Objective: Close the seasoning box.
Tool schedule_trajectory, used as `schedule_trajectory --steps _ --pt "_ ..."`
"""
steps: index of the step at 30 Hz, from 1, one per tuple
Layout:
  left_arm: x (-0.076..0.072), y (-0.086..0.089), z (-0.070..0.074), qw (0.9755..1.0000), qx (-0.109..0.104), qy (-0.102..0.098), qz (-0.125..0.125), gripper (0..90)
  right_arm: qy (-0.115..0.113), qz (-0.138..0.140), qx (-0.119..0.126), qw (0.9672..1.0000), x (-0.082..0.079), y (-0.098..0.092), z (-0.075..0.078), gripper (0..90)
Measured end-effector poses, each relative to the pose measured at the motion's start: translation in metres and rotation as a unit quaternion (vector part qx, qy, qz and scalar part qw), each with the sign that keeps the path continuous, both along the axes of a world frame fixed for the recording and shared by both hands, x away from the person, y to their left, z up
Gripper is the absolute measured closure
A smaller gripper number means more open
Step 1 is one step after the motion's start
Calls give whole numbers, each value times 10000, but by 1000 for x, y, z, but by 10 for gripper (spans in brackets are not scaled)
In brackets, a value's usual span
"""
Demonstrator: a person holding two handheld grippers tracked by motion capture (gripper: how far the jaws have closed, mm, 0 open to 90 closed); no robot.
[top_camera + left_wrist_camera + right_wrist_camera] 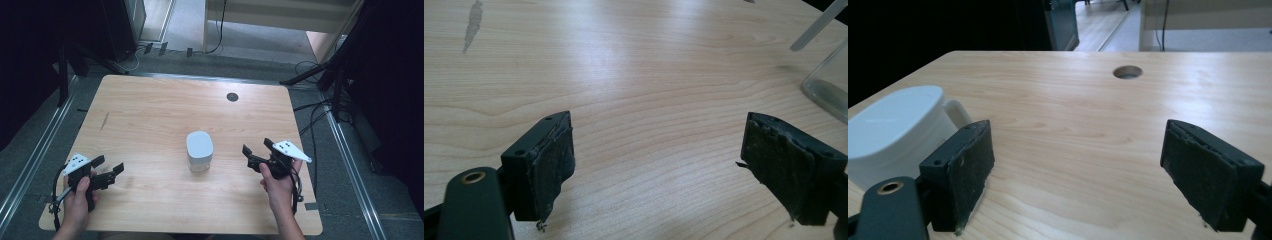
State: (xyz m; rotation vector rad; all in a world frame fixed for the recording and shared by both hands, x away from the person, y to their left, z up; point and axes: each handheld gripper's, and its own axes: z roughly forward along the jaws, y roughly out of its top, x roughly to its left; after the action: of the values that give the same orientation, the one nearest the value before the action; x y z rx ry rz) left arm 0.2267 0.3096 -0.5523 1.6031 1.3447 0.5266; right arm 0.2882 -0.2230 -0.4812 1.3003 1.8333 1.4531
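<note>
1. Right claw (258, 148) spread wide, nothing between the jaws; it sits just right of the container, apart from it.
2. Left claw (111, 166) also spread, empty, near the tabletop's (150, 110) front left corner.
3. White-lidded clear container (199, 150) stands upright at tabletop centre, long axis vertical, lid up.
4. Right gripper view: container (895, 132) at far left, behind the left jaw; cable hole (1127, 72) further back.
5. Left gripper view: only the container's clear corner (830, 87) at right edge; dark mark (472, 22) on wood.
</note>
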Motion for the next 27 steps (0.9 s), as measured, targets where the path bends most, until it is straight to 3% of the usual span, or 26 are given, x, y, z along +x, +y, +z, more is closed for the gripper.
schedule_trajectory --steps 17,19,27 --pt "-1 0 0 10000 -9 -57 39 140 434 -420 -109 9981 -39 -71 -41 142" --pt "-1 0 0 10000 -8 -55 42 140 471 -547 -176 9972 -46 -89 -45 142" --pt "-1 1 0 10000 -50 -51 41 139 608 -845 -177 9944 -66 -127 -57 144"
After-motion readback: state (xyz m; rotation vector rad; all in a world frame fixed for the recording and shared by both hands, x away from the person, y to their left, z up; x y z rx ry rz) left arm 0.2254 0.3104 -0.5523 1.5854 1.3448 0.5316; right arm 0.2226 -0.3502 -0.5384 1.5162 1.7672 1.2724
